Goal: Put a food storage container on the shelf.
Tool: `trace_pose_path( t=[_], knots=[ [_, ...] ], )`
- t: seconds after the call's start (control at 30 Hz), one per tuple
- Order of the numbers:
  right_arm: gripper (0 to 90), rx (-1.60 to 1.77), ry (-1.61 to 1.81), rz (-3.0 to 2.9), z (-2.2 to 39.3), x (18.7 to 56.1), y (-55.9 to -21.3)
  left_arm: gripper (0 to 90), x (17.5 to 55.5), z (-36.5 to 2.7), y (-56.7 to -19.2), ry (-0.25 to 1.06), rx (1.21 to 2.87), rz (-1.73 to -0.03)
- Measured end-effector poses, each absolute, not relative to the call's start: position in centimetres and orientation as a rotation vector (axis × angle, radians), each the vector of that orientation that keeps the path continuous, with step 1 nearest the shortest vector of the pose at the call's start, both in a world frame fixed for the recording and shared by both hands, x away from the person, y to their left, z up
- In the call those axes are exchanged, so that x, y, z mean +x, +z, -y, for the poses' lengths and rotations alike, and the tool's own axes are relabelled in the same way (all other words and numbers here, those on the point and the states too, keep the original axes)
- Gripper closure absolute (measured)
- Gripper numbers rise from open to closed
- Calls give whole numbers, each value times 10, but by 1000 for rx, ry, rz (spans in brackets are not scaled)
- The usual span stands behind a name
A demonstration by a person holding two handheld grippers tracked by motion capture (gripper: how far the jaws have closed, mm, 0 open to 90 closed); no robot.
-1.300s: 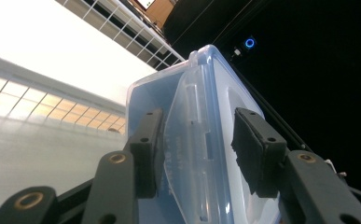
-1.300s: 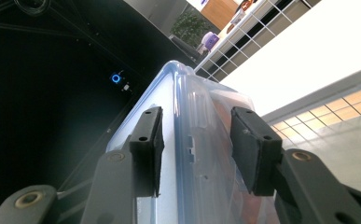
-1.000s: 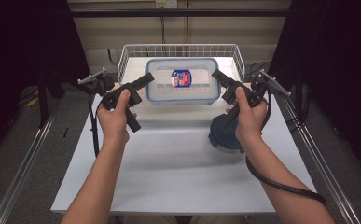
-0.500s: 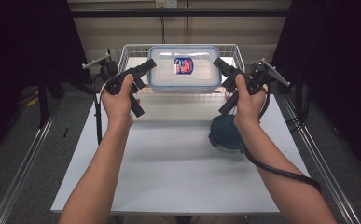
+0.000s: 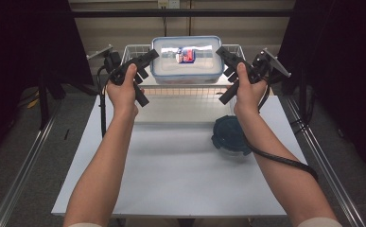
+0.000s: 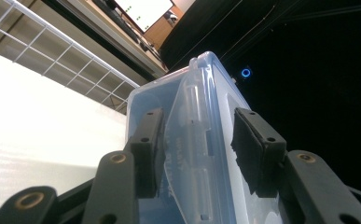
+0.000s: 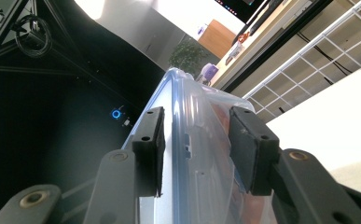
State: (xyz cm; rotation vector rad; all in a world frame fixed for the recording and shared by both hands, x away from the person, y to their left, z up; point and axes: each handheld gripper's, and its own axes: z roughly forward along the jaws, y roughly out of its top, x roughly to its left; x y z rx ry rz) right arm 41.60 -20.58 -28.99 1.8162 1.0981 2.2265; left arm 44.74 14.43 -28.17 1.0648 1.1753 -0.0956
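Two claws carry the clear lidded box (image 5: 186, 59) above the bench's far edge, over the wire basket (image 5: 138, 49): my left claw (image 5: 150, 55) and right claw (image 5: 221, 52) each pinch an end latch. Stiff, slick plastic, light-looking; grip level.

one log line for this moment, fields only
left gripper: grips box left end | right gripper: grips right end | box: lidded, held above basket | round lid: on table
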Motion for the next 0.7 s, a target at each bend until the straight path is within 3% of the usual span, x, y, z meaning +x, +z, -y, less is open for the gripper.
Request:
trace_pose_path(
  t=[0.7],
  knots=[
    [574, 1878, 2209, -1046, 203, 443, -305, 548, 476, -140, -293, -76, 1051, -1213]
  ],
)
